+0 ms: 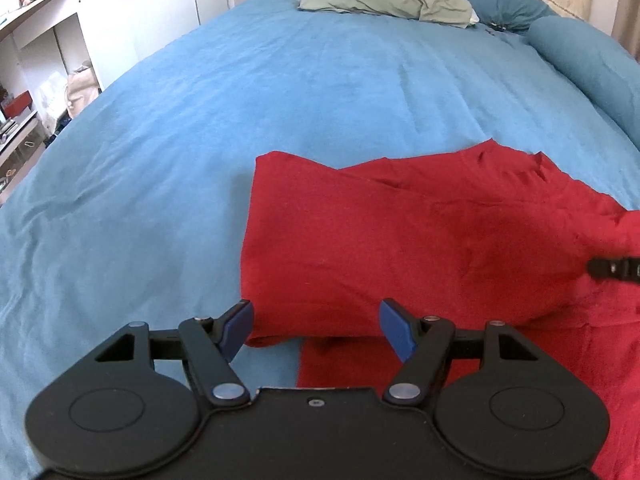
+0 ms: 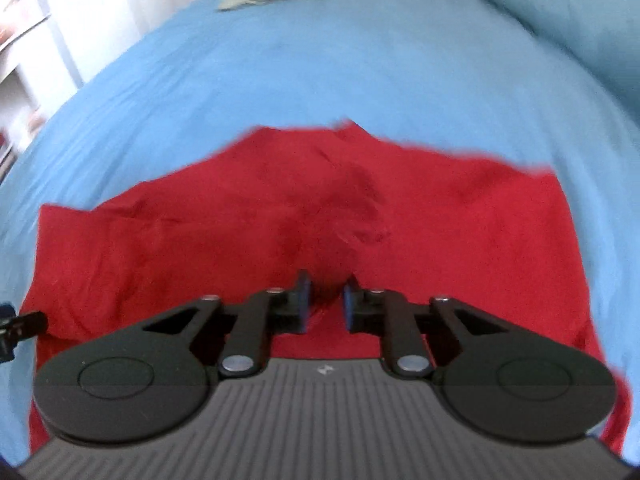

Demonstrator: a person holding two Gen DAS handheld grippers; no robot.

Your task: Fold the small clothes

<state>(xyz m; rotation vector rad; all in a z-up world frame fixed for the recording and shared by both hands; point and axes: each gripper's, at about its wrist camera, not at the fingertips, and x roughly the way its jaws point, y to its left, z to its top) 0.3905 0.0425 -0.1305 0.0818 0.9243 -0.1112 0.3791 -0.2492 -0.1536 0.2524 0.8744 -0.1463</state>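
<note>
Plainly, a red garment (image 1: 420,240) is spread on the blue bedspread (image 1: 200,140), partly folded, with a doubled edge seen near the left gripper (image 1: 316,330); that gripper is held wide apart over this edge and nothing is gripped. The right gripper (image 2: 325,304) is narrowed to a small gap with red cloth bunched between the pads; whether it is pinched cannot be told, the view being blurred. The fabric is judged light, limp and non-slippery; it is best taken at corners or hems.
</note>
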